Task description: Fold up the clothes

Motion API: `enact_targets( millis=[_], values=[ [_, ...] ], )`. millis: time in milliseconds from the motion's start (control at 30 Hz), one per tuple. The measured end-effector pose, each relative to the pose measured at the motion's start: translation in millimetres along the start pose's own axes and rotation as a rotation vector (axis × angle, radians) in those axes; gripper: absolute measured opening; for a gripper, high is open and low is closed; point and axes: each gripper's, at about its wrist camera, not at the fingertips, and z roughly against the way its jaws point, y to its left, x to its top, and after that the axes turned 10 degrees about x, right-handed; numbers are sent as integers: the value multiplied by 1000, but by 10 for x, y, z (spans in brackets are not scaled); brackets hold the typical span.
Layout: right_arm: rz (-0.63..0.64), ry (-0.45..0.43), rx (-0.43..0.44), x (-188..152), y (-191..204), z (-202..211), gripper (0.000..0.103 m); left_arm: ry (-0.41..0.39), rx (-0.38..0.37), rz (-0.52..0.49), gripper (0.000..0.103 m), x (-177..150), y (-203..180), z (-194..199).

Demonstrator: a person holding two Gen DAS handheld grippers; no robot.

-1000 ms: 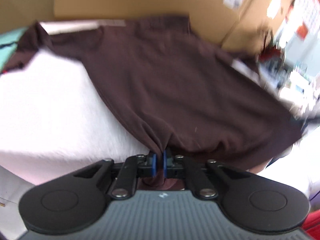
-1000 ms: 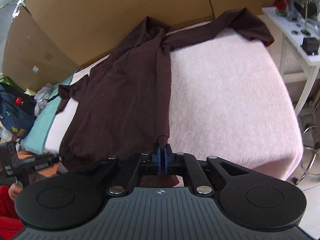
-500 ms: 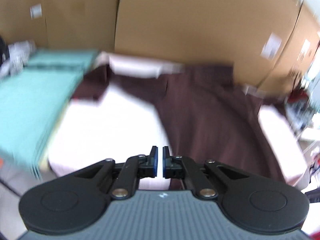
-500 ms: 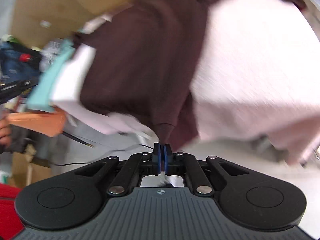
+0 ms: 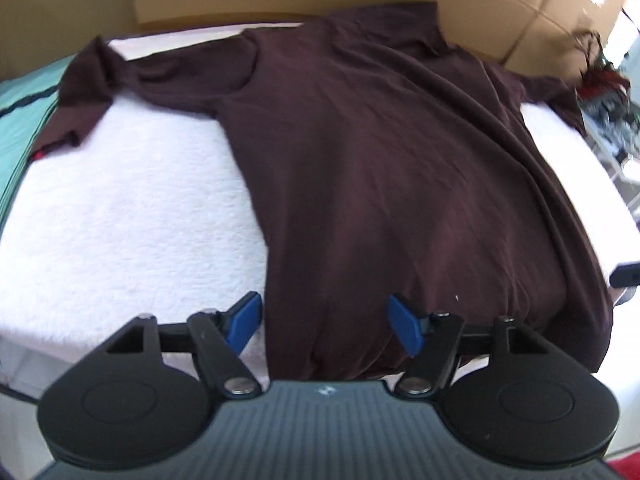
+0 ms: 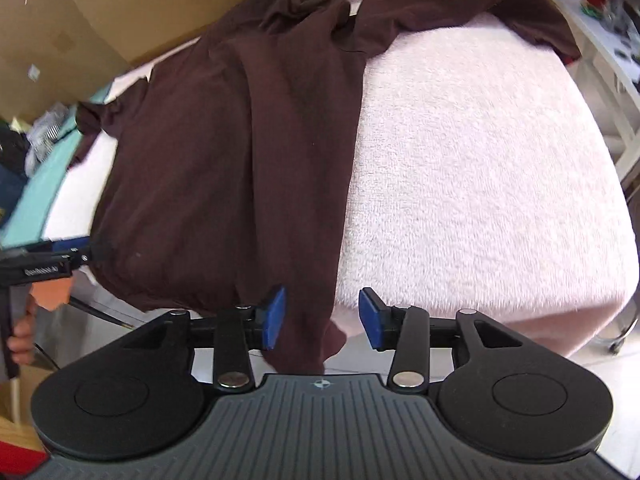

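Maroon long-sleeved shirt (image 5: 392, 168) spread flat on the surface (image 6: 480, 168).
Both your grippers' fingers (image 5: 244, 316) (image 6: 370, 312) gape wide, empty; fold either unstarted or reopened.

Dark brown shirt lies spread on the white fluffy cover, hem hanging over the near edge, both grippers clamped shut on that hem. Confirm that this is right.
Not quite. The dark brown shirt does lie spread on the white fluffy cover, hem over the near edge, but neither gripper is clamped. The left wrist view shows the left gripper open, and the right wrist view shows the right gripper open, hem loose between its fingers.
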Motion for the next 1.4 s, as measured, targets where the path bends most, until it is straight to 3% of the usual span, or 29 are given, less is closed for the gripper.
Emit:
enact_targets(
  millis=[67,100,133,167,300,600,700,800,900,967,1000,1100,1167,1267,1300,1333,1367,1400],
  values=[
    [-19,8,-21,-38,-29,-77,46,-14,-3,4,69,13,14,31],
    [-52,6,-13,-73,-77,-74,46,-20,-4,7,48,19,20,46],
    [-85,4,-6,-108,-125,-72,46,-27,-6,9,11,25,27,62],
    [-119,2,1,-143,-173,-69,46,-34,-7,11,0,32,34,77],
    [-199,-5,32,-206,-216,-50,46,-61,-13,20,0,57,61,139],
    [-120,-9,103,-267,-101,108,47,-170,6,70,0,232,477,802],
    [-101,-14,120,-333,-102,97,54,-136,22,63,0,227,563,752],
    [-78,1,123,-385,-93,13,59,-3,57,27,1,83,486,407],
    [-20,22,118,-407,-37,-120,60,45,119,-13,14,-127,419,227],
    [34,24,107,-425,1,-210,64,61,153,-25,31,-256,401,164],
    [67,26,107,-421,19,-276,64,59,161,-40,45,-293,396,140],
    [88,32,109,-444,-15,-433,65,46,177,-91,66,-381,382,75],
    [68,31,126,-446,-61,-533,65,56,195,-124,72,-400,383,-74],
    [41,-2,150,-414,-104,-638,61,76,245,-175,62,-426,367,-283],
    [56,-4,164,-410,-64,-646,48,73,252,-193,54,-414,350,-322],
    [85,3,173,-396,-33,-641,32,74,251,-206,43,-394,325,-351],
    [119,14,175,-385,5,-609,24,77,232,-215,33,-372,298,-361],
    [149,25,180,-375,39,-576,9,81,200,-225,4,-357,271,-348]
  ],
)
